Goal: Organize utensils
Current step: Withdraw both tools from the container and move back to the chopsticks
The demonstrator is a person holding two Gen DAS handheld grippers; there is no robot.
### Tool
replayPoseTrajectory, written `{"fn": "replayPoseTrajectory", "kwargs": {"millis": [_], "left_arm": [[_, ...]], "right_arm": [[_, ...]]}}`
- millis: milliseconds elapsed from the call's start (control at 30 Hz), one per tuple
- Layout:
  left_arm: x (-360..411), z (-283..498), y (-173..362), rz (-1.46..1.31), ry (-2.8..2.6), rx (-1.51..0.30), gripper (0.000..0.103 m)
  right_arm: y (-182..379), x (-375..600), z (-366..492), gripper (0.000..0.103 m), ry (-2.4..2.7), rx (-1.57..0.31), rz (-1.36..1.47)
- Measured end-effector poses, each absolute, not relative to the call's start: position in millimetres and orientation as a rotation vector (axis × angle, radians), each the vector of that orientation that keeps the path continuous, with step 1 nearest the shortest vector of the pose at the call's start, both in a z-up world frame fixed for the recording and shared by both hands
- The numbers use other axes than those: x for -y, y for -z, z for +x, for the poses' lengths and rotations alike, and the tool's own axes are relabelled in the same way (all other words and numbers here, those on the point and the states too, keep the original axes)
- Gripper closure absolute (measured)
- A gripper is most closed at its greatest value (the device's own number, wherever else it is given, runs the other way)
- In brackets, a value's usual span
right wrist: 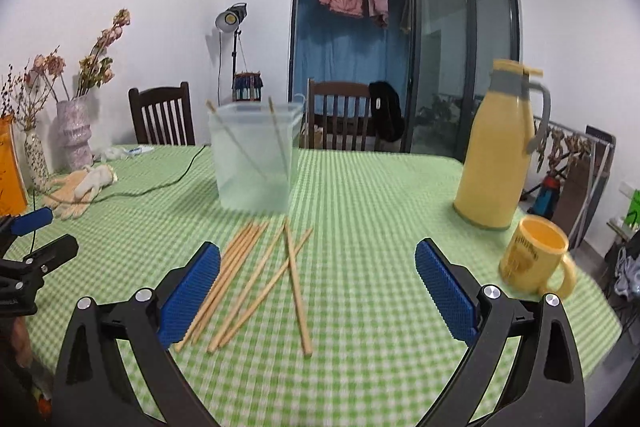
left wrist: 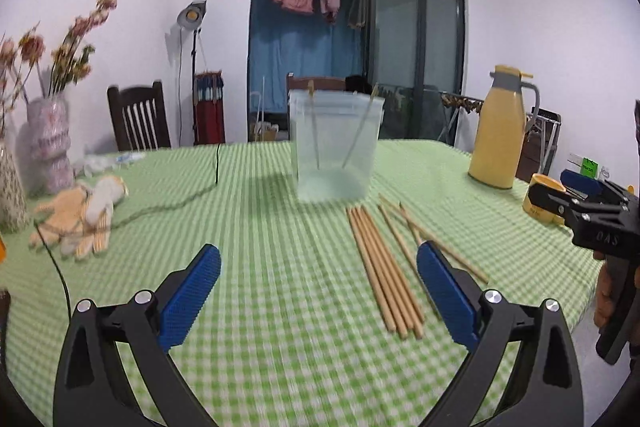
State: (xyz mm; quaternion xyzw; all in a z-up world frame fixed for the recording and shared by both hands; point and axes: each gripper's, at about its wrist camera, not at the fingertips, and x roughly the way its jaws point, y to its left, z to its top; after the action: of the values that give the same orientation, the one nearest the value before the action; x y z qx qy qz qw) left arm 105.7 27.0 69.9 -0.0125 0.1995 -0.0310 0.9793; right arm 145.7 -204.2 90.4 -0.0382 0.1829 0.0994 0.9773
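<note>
The left gripper (left wrist: 318, 291) and the right gripper (right wrist: 318, 289) both hover with jaws spread wide and empty above the green checked tablecloth (left wrist: 260, 227). Two chopsticks (right wrist: 276, 141) lean inside the translucent plastic container (right wrist: 254, 157) at mid-table. The remaining chopsticks (right wrist: 256, 275) lie loose on the cloth just in front of it, some bunched side by side, others crossed. A yellow thermos (right wrist: 494, 151) and a yellow mug (right wrist: 534, 257) stand to the right. By appearances the sorting is barely begun, with most of the sticks not yet in the container.
</note>
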Motion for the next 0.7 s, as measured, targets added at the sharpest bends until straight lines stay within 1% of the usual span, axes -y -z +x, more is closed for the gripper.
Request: {"fn": "replayPoseTrajectory", "kwargs": {"millis": [167,300,533,700], "left_arm": [[-27.4,95.5,-48.1,-0.053,0.050,-0.416,0.008],[-30.8,86.3,-31.5,-0.043,0.028,-0.446,0.008],[-41.6,70.3,-12.5,-0.079,-0.004,-0.488,0.008],[-44.8,69.7,-11.5,-0.068,-0.021,-0.489,0.008]], "right_arm": [[-59.2,201.3,132.2,0.009,-0.188,-0.427,-0.075],[-45.1,198.3,115.9,0.009,-0.188,-0.441,-0.065],[-28.5,197.2,97.0,0.009,-0.184,-0.465,-0.044],[-20.9,202.1,90.8,0.009,-0.196,-0.485,-0.003]]}}
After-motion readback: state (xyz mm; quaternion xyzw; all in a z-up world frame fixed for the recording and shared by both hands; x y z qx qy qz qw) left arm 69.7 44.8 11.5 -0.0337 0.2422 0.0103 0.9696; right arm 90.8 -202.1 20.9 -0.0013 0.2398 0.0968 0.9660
